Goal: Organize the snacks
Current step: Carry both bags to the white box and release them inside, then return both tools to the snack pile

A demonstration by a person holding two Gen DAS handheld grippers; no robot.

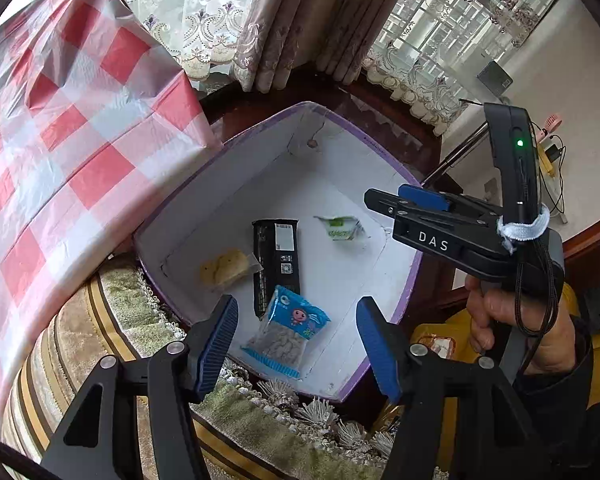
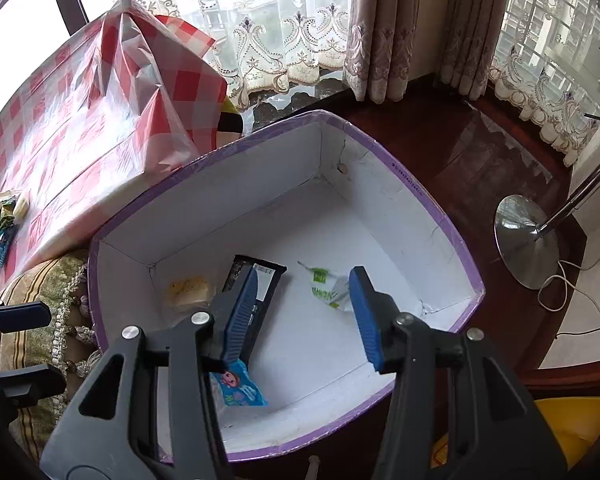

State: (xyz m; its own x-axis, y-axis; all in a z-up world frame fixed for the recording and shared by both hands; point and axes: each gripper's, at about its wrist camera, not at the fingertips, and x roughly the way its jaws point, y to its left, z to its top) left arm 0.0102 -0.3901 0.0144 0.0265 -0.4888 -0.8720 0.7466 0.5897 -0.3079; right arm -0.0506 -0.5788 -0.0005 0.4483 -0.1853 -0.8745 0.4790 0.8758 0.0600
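While both our grippers hang empty over the purple-rimmed box [image 2: 452,224], four snacks already lie on its white floor, which suggests the sorting is well under way. Our left gripper [image 1: 296,344] has its blue pads spread wide with nothing between them, poised above the blue packet [image 1: 288,328] near the box's front edge. Our right gripper [image 2: 304,316] is likewise parted and holds nothing, and it hovers over the box's middle, close to the green-and-white wrapper [image 2: 326,286]. A black bar [image 1: 277,256] runs lengthwise along the centre, and a yellow biscuit pack [image 1: 226,266] lies just beside it toward the left wall. More snacks [image 2: 6,220] wait on the checked tablecloth [image 2: 112,120], well apart from the box at the cloth's far left edge, so we judge the next reach goes there.
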